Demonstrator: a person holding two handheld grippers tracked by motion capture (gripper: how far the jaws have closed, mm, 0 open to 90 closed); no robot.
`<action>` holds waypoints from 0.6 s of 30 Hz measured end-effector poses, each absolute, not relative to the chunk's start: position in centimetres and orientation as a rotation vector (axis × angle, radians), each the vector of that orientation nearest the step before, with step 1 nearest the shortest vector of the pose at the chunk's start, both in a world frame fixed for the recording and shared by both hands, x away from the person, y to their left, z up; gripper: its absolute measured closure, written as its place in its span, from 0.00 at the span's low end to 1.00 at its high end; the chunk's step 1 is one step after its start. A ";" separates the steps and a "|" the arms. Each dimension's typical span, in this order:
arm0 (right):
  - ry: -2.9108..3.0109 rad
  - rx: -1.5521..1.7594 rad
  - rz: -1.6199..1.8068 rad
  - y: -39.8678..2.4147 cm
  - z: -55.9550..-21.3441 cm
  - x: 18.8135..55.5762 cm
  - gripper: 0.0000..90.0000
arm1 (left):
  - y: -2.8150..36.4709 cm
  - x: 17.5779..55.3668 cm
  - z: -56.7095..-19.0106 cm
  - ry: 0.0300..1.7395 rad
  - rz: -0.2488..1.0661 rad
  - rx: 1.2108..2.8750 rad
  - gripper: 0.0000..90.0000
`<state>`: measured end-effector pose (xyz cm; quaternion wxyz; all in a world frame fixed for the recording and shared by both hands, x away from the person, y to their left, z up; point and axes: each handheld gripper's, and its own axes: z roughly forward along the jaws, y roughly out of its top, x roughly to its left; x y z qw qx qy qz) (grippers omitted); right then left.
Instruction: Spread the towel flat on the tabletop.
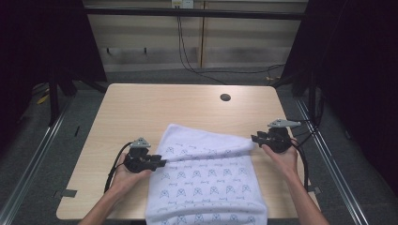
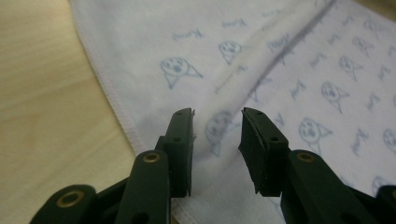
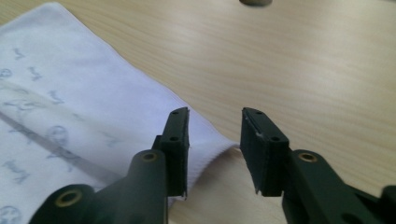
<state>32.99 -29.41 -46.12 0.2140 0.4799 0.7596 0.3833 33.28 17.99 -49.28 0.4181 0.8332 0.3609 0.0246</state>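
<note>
While a person's forearms reach in from the bottom of the high view, a white towel (image 1: 206, 180) printed with small blue cartoon faces lies on a light wooden table (image 1: 141, 105). It fills the lower middle of the frame, and its near end hangs over the table's front edge. A raised fold runs across the cloth from centre left up to centre right.

At centre left, the left gripper (image 1: 159, 163) meets the towel's left edge at the end of that fold. In the left gripper view its two black jaws stand apart, with printed cloth showing in the gap between them and a stitched hem (image 2: 109, 88) running down the left of the frame. They close on nothing.

At centre right, the right gripper (image 1: 256, 139) sits at the fold's other end. In the right gripper view its jaws are likewise spread, with the towel's corner (image 3: 219, 150) lying between them over bare table, not pinched.

A small dark round hole (image 1: 225, 97) sits in the table toward the upper middle of the high view, well apart from the towel.

Judging by its creases and drape, the towel is likely soft, light and limp. It would sag and bunch if lifted from one point. The stitched edges and corners, where each gripper already sits, look like the firmest places to take hold.
</note>
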 end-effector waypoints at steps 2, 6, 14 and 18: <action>2.133 1.286 1.108 -28.5 -45.5 32.0 0.70 | 17.9 33.7 -49.2 0.907 0.078 2.076 0.73; 2.216 1.208 1.147 -27.4 -44.7 30.1 0.75 | 18.2 34.8 -49.5 0.947 0.077 2.064 0.83; 2.398 1.220 1.015 -25.6 -48.5 29.3 0.72 | 18.5 37.7 -50.1 1.098 0.226 2.019 0.75; 2.413 1.219 0.969 -25.5 -49.5 30.2 0.66 | 17.9 39.1 -50.7 1.130 0.208 1.989 0.73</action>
